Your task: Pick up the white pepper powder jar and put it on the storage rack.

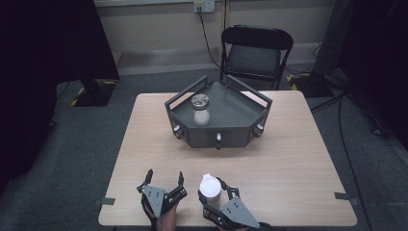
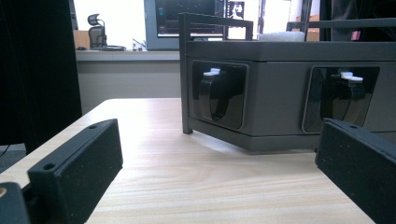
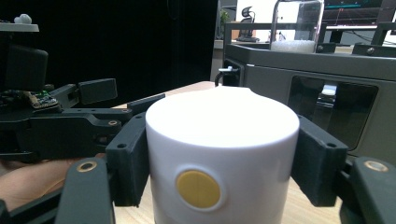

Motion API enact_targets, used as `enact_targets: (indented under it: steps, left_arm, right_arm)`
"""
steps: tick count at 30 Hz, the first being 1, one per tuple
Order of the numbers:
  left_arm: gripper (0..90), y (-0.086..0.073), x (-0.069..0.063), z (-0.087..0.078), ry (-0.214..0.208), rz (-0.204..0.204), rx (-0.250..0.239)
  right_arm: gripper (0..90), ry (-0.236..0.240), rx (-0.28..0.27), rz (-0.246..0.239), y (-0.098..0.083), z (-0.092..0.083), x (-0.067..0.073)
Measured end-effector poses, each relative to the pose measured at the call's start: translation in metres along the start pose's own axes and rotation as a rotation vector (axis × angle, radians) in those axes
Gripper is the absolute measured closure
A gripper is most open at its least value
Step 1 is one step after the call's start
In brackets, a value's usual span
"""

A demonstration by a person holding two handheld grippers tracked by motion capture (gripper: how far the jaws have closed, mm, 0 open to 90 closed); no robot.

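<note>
Your right gripper [image 1: 215, 191] has its jaws clamped on the white cup [image 1: 210, 187] at the counter's near edge, while your left gripper [image 1: 164, 176] gapes empty.

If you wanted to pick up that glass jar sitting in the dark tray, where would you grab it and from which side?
Grip the glass jar around its straight body, just below the lid, coming down from above. It stands upright inside the tray, whose raised rails look likely to block a level approach. The open left gripper is free; the right gripper holds the white container.

High view's pretty dim, corners go black; gripper views are soft up close, with blown-out windows behind.
</note>
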State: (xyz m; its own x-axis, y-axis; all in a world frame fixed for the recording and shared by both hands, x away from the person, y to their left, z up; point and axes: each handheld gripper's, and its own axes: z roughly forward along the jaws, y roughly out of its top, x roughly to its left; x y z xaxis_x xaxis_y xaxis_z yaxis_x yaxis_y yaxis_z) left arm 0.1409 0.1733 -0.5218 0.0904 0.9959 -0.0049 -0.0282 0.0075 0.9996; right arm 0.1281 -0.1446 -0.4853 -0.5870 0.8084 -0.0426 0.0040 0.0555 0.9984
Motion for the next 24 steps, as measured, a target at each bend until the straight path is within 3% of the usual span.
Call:
enact_targets:
  steps: [17, 24]
  left_arm:
    - [0.1, 0.0, 0.0, 0.0, 0.0, 0.0, 0.0]
    - [0.2, 0.0, 0.0, 0.0, 0.0, 0.0, 0.0]
  right_arm:
    - [30.5, 0.017, 0.012, 0.015, 0.011, 0.0, -0.01]
    - [30.6, 0.03, 0.036, 0.024, 0.019, 0.003, -0.021]
